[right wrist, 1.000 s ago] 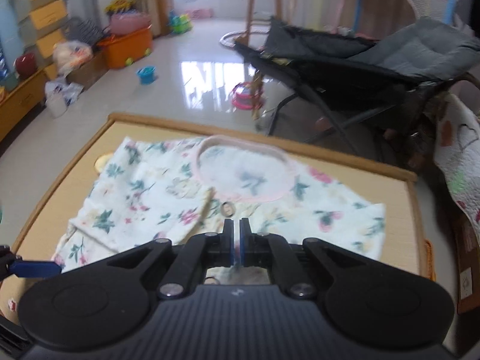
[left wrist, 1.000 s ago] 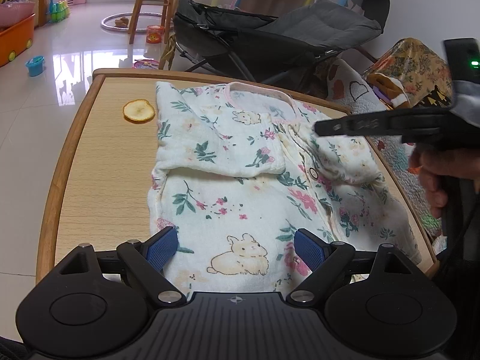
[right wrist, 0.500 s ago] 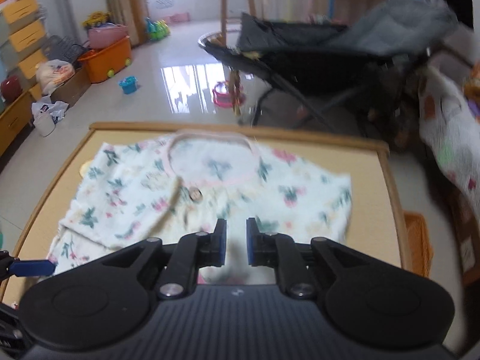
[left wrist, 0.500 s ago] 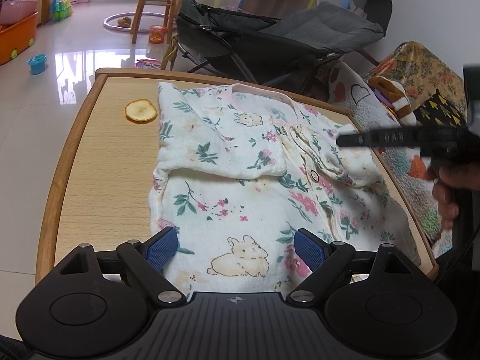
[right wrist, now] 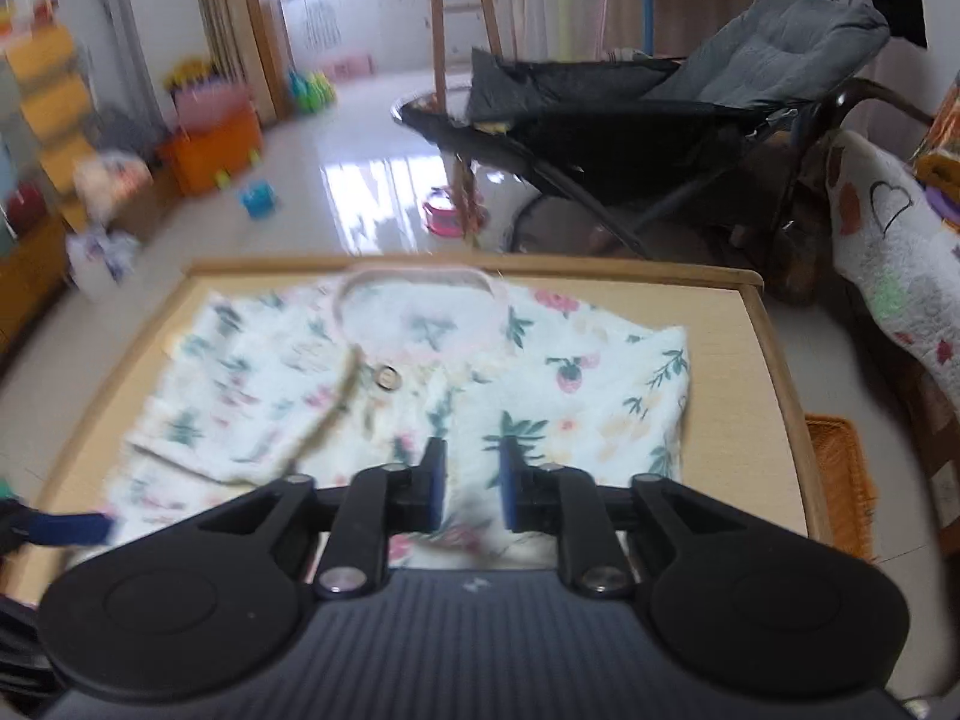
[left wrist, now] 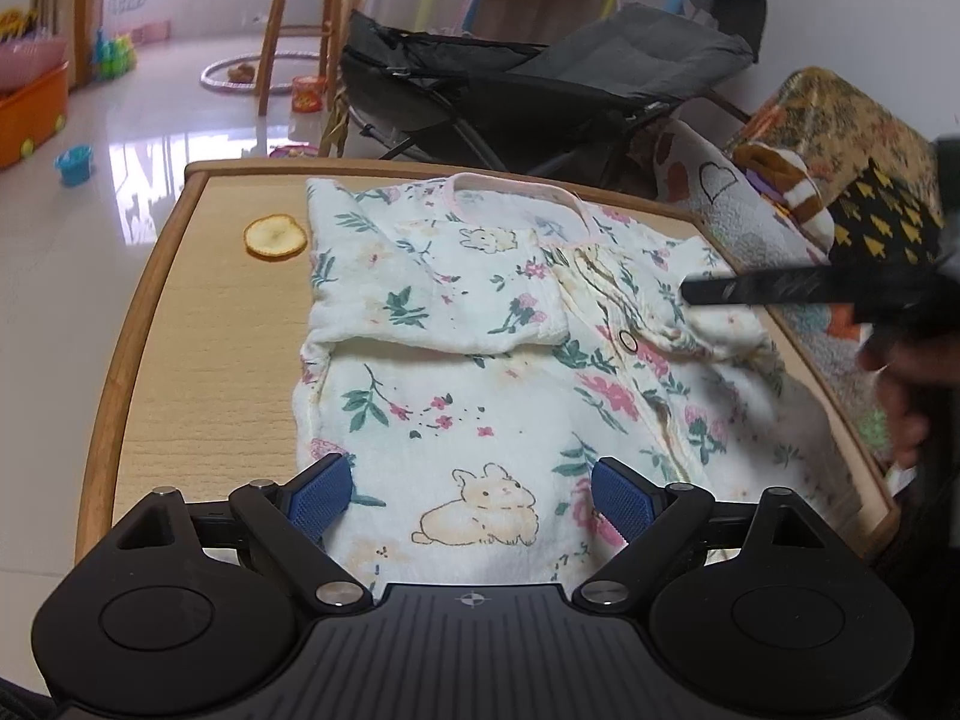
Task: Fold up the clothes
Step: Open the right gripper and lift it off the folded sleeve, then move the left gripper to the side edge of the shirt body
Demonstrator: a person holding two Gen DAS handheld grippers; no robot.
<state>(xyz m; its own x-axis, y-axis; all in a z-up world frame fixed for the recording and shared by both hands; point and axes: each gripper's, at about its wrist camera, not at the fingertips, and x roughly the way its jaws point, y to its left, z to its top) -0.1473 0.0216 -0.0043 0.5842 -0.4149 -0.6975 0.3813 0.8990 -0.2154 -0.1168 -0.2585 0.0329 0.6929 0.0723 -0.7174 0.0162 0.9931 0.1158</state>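
A white floral baby garment (left wrist: 480, 372) with a pink neckline lies flat on the wooden table (left wrist: 198, 324), one sleeve folded across its chest. My left gripper (left wrist: 471, 498) hovers wide open over the garment's near hem, with the rabbit print between its blue pads and no pad touching the cloth. In the right wrist view my right gripper (right wrist: 472, 483) hangs above the garment (right wrist: 420, 372); its jaws are opening and nothing is between them. In the left wrist view it shows as a black bar over the garment's right side, with a person's hand (left wrist: 900, 402) behind it.
A round yellow slice (left wrist: 274, 236) lies on the table left of the garment. A black and grey reclining chair (left wrist: 540, 78) stands beyond the far edge. A heart-print blanket (left wrist: 714, 192) hangs at the right. A wicker basket (right wrist: 837, 480) sits on the floor beside the table.
The right gripper went from shut to partly open and moved right, from the garment's middle to its right side. The left gripper stayed in place, open.
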